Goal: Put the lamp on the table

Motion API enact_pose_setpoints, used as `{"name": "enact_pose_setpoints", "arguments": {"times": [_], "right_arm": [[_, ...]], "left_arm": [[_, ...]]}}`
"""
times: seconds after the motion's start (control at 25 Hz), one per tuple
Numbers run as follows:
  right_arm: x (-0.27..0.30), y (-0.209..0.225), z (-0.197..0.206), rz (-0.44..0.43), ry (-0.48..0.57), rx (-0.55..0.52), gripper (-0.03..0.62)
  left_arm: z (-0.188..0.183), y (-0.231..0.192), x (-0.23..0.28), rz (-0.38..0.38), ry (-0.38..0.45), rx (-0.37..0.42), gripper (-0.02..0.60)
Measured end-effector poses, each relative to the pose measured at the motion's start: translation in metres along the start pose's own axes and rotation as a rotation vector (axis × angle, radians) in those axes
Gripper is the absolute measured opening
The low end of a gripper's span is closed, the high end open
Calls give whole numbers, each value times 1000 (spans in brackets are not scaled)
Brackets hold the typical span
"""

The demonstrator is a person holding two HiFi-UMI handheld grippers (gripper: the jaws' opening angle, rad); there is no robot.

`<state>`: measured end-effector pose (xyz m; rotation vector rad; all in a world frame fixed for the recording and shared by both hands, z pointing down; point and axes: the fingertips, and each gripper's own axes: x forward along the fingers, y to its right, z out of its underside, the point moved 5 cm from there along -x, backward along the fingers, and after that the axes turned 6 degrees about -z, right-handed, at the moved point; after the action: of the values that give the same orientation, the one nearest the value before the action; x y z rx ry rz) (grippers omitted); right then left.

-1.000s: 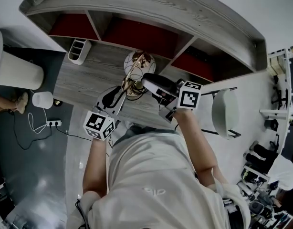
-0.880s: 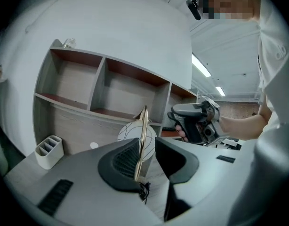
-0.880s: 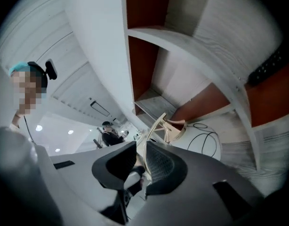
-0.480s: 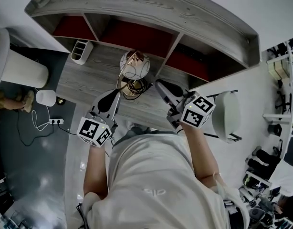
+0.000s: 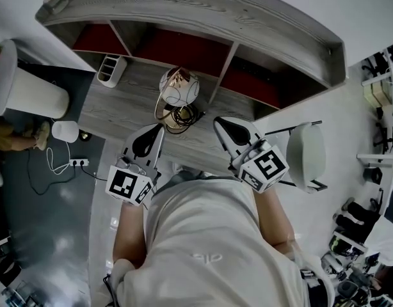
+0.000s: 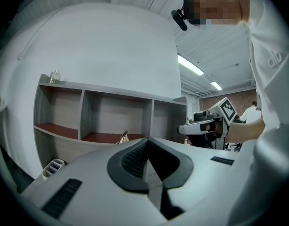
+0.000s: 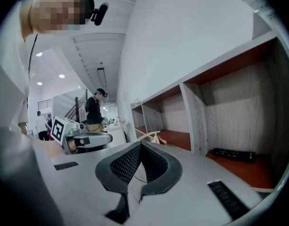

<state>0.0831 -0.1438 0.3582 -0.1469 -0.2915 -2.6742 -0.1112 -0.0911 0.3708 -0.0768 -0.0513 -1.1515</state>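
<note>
The lamp (image 5: 178, 88), with a round white shade and a wooden stem, stands on the grey wooden desk (image 5: 113, 104), its cord coiled at the foot (image 5: 181, 116). My left gripper (image 5: 155, 129) hovers just short of it on the near left, shut and empty. On the near right my right gripper (image 5: 218, 121) is also shut, with nothing between its fingers. Only a sliver of the lamp (image 6: 123, 137) peeks over the closed left gripper (image 6: 147, 141) in the left gripper view. The lamp's wooden stem (image 7: 151, 136) shows past the closed right gripper (image 7: 140, 145) in the right gripper view.
A white pen holder (image 5: 109, 69) stands at the desk's back left, under a shelf (image 5: 203, 11) with red-floored compartments. A dark remote (image 7: 234, 154) lies in the right compartment. A white chair (image 5: 304, 155) is to the right, a white bin (image 5: 30, 91) and a power strip (image 5: 78, 163) on the floor left.
The right gripper has let go of the lamp, drawn back to the right and shut. The left gripper has also pulled back a little. The lamp stays standing on the desk.
</note>
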Motion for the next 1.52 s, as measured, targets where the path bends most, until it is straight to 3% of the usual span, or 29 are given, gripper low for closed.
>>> {"name": "enact_pose_setpoints", "arguments": {"times": [0.48, 1.28, 1.52], "right_arm": [[1, -6, 1, 37, 6, -67, 28], [13, -11, 13, 50, -21, -18, 28], [18, -12, 12, 43, -26, -25, 28]], "left_arm": [[-4, 18, 0, 64, -17, -2, 14], [-2, -6, -4, -30, 7, -17, 14], [-3, -8, -3, -23, 5, -29, 14]]}}
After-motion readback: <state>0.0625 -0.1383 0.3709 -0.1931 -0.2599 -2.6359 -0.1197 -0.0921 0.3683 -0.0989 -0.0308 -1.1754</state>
